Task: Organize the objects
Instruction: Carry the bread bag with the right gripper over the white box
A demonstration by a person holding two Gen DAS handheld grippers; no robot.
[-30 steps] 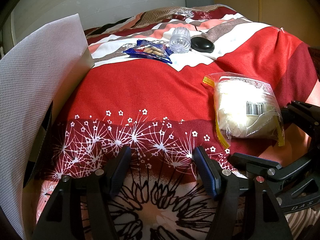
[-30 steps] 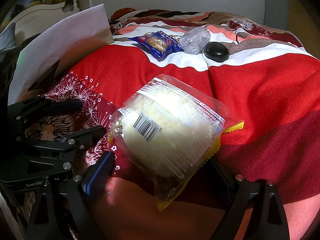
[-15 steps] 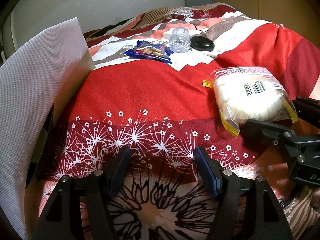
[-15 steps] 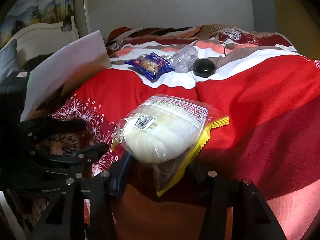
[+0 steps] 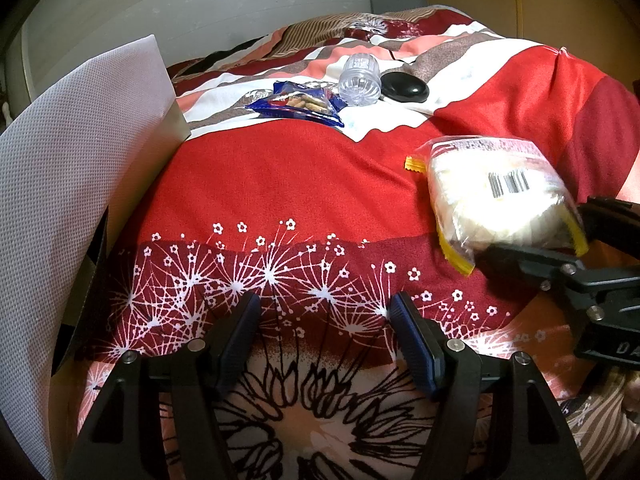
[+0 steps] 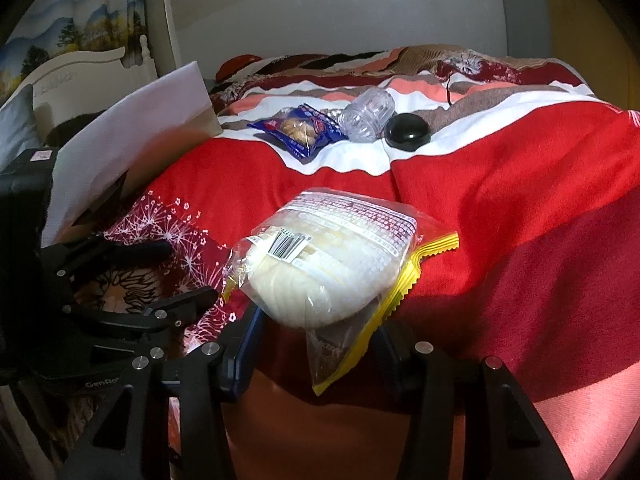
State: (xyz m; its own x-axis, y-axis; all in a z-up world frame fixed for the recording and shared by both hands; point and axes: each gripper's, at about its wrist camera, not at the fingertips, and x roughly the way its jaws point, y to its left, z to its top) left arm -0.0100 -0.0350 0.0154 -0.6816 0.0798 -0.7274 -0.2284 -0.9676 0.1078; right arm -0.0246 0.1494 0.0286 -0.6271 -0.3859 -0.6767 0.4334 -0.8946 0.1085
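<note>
So far you have only one item in hand: your right gripper (image 6: 316, 344) is clenched on the lower edge of the bread bag (image 6: 332, 264), held just above the bedspread (image 6: 500, 200). Your left gripper (image 5: 324, 344) hangs released and empty. The snack packet (image 5: 298, 102), clear jar (image 5: 359, 80) and black mouse (image 5: 404, 87) lie untouched far back, the white box (image 5: 72, 168) waiting at left.

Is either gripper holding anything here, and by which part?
The right gripper holds the bread bag by its near end; the left gripper is open, holding nothing.
</note>
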